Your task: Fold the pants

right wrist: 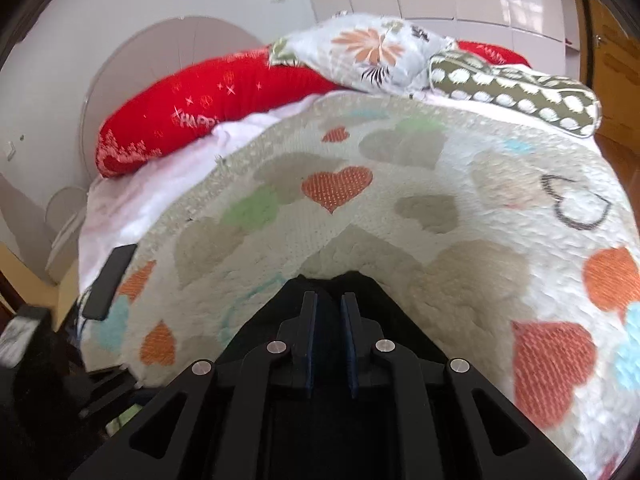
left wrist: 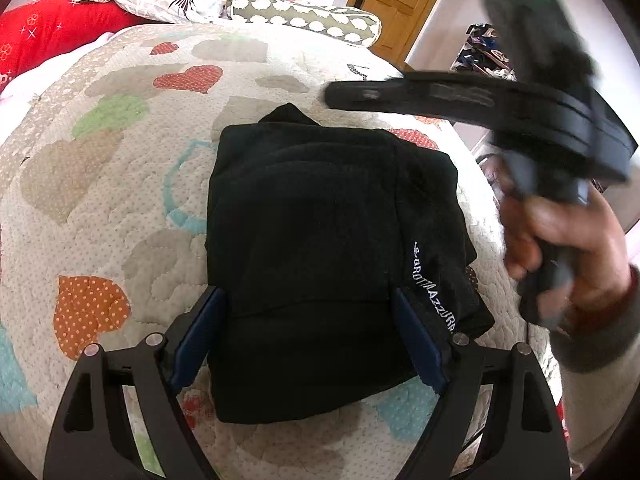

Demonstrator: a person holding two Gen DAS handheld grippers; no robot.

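Black pants [left wrist: 320, 248], folded into a compact rectangle, lie on the heart-patterned quilt [left wrist: 120, 160] of the bed, lettered edge turned right. Left gripper [left wrist: 308, 344] hangs just above the near edge, fingers spread wide and holding nothing, apparently released so the stack rests flat. Right gripper [right wrist: 329, 340], its fingers nearly pressed together with only a thin gap, is raised clear over the far end; whether it pinches fabric cannot be told. Folding looks essentially complete.

Folded pants [left wrist: 320, 264] on quilt [left wrist: 120, 184]; pillows [left wrist: 304, 16] behind, door [left wrist: 400, 4] beyond.
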